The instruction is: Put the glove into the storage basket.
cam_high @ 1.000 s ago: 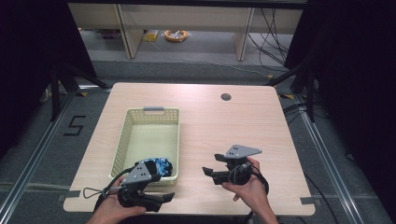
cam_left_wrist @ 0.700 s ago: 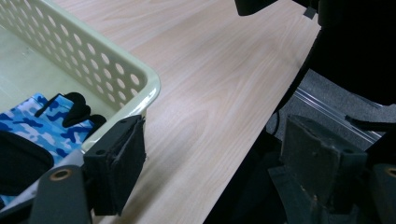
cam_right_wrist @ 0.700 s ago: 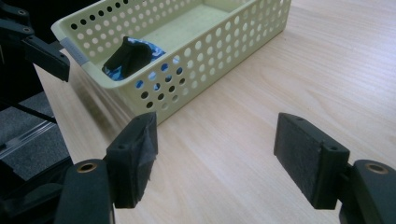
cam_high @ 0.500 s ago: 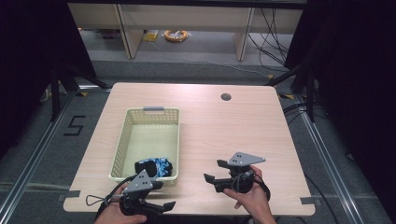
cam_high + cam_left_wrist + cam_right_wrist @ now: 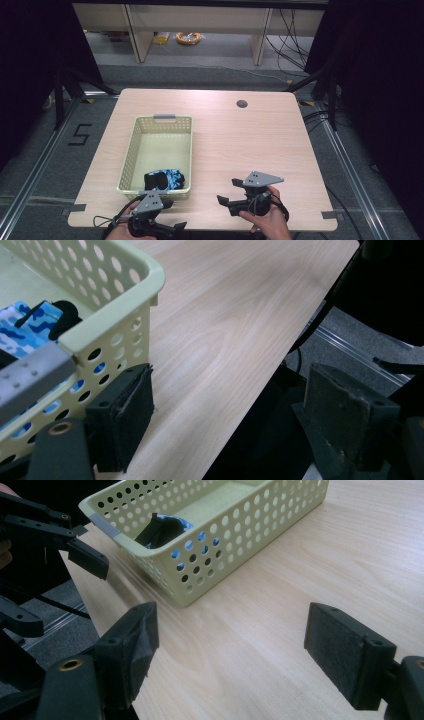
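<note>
I hold the left gripper (image 5: 170, 231) at the table's (image 5: 260, 145) near edge, jaws wide, empty. The right gripper (image 5: 227, 192) is also wide, empty, over bare tabletop. Beyond, the perforated basket (image 5: 131, 150) holds blue camouflage cloth (image 5: 167, 178) at its near end.

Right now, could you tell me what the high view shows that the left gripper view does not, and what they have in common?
High view alone: the basket's grey handle, the round hole in the table, the floor marking, and the right gripper, open, in a hand. Left gripper view alone: the left gripper's pads up close, apart, with nothing between them. Both: the yellow basket holding the blue and black cloth, on the wooden table.
</note>
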`<state>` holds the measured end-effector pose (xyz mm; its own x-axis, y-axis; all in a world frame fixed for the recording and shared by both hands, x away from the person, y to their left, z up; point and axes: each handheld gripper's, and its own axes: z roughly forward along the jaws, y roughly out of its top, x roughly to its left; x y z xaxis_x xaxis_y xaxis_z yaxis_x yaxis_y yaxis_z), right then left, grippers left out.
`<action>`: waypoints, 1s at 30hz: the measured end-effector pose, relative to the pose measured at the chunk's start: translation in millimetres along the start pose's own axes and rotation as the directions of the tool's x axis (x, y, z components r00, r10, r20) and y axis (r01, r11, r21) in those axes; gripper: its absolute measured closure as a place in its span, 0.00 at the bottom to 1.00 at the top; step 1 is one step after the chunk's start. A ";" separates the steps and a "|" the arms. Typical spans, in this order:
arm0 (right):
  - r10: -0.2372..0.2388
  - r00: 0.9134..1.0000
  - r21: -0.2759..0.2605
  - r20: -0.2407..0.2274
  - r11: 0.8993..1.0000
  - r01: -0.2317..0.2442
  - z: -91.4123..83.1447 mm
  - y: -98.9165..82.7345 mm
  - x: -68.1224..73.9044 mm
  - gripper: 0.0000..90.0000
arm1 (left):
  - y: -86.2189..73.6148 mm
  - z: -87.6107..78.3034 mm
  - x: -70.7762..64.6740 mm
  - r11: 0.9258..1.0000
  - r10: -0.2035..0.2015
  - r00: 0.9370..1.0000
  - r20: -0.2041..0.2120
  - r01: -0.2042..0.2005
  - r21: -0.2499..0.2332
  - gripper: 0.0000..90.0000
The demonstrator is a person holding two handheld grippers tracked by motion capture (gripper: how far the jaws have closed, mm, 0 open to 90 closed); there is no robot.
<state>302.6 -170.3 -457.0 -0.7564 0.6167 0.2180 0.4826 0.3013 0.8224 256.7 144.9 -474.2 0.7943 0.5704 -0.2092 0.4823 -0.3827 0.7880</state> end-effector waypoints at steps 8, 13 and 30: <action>0.005 1.000 0.020 -0.002 1.000 -0.005 -0.6 -10.4 1.7 0.25 | -7.5 0.0 5.6 1.000 0.001 1.000 -0.018 -0.001 0.020 0.21; 0.007 1.000 0.011 -0.003 1.000 -0.007 -2.3 -15.7 2.4 0.24 | -12.5 -0.9 6.2 1.000 -0.020 1.000 -0.015 0.020 0.014 0.20; -0.051 0.998 0.035 0.019 0.998 0.051 -13.0 -34.5 6.7 0.22 | -27.5 2.3 3.6 0.999 -0.010 0.999 -0.045 0.011 0.042 0.20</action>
<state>275.1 -186.0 -477.0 -0.7715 0.6144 0.1651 0.4589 0.3577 0.8133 247.2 155.8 -498.0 0.7721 0.6064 -0.1901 0.5066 -0.4066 0.7603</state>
